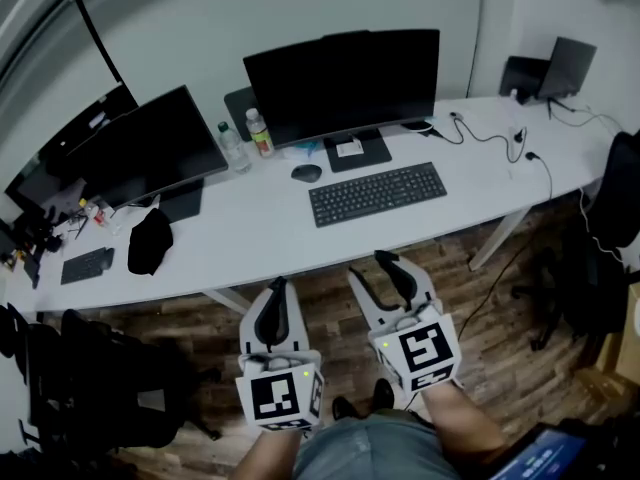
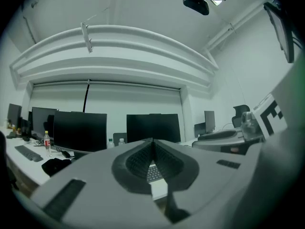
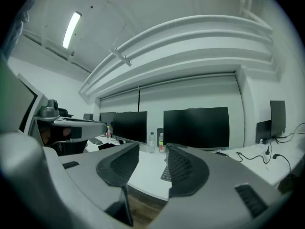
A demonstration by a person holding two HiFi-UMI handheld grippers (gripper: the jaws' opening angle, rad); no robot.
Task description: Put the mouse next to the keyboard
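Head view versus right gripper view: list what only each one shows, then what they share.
Head view only: the mouse and the person's forearms. Right gripper view only: the ceiling light, and the empty gap between the right gripper's jaws, which stand apart. Both: the keyboard, the monitors and the bottles on the white desk.

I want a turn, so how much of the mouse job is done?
Nothing looks done: the mouse lies untouched behind the left end of the keyboard. Nothing is in hand: the left gripper has shut jaws, the right gripper open jaws, both empty, short of the desk. Left: fetch and place it.
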